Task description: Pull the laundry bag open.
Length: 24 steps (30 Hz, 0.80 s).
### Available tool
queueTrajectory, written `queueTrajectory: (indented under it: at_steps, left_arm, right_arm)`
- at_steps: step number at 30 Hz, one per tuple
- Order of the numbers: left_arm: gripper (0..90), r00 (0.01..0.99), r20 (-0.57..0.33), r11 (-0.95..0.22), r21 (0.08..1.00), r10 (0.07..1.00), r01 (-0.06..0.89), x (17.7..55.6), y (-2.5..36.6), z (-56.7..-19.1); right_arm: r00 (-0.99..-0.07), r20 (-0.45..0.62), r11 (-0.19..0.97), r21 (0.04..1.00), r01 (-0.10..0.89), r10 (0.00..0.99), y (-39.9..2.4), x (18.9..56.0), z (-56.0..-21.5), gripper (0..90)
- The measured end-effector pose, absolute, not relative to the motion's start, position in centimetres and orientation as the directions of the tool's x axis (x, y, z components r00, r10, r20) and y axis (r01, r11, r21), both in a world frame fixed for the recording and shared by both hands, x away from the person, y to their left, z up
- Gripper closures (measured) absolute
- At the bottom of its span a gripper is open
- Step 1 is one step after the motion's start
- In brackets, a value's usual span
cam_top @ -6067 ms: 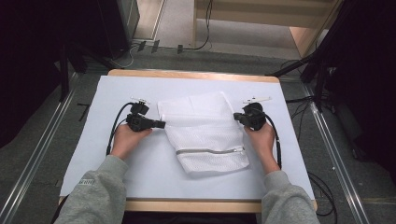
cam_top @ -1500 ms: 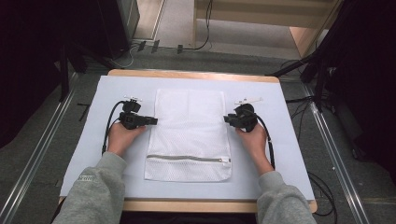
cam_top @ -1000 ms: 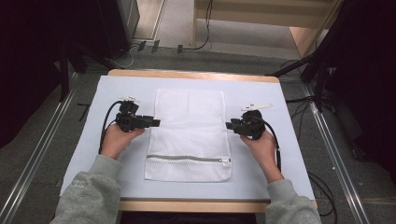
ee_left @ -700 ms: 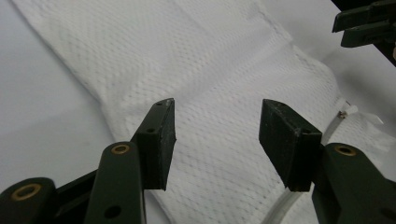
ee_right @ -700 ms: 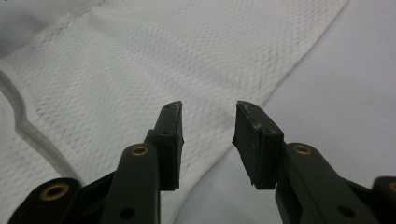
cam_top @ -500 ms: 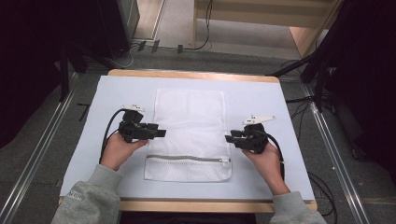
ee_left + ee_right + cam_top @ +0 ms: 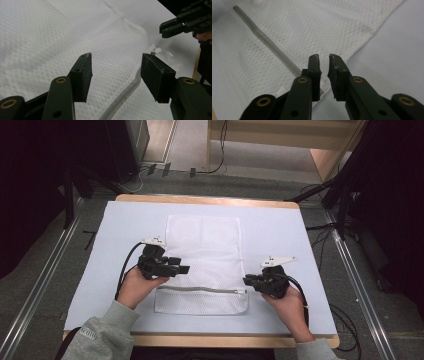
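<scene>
A white mesh bag (image 7: 205, 250) lies flat on the white table cover, its grey zipper (image 7: 200, 290) running across near the front end. My left gripper (image 7: 186, 269) hovers over the bag's left side; its jaws have just been opening and stand open (image 7: 116, 72) above the mesh (image 7: 50, 37) and zipper (image 7: 125, 92), gripping nothing. The zipper pull (image 7: 156, 51) lies at the bag's right edge. My right gripper (image 7: 246, 281) points at that edge; its jaws (image 7: 324, 61) have just been closing to a narrow gap, with nothing between them, over the zipper end (image 7: 262, 40).
The white cover (image 7: 300, 235) has bare room on both sides of the bag and behind it. A wooden table edge (image 7: 200, 200) borders the back. Metal rails (image 7: 45, 285) and cables (image 7: 350, 315) run along the floor beside the table.
Both hands have slid along the bag's sides toward the table's front, down to the zipper. The right jaws have drawn together. The bag, bunched up in the oldest frame, lies flat.
</scene>
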<state>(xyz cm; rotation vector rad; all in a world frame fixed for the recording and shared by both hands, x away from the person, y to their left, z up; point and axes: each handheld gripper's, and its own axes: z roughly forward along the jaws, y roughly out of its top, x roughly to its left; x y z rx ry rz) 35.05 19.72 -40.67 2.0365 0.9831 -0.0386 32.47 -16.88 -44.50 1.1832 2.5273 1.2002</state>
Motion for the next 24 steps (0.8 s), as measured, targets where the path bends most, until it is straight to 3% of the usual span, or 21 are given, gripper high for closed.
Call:
queueTrajectory:
  at_steps: [5,24]
  left_arm:
    - [43.7,0.716,-0.353,-0.363,0.679,0.602,0.639,35.1,18.2,-41.0]
    - [44.1,0.735,-0.337,-0.398,0.671,0.588,0.626,35.6,17.1,-41.7]
  right_arm:
    - [-0.685,0.233,0.407,0.657,0.634,0.690,-16.6,32.3,-45.5,90.0]
    - [-0.690,0.298,0.424,0.611,0.669,0.660,-16.1,31.7,-46.6,90.0]
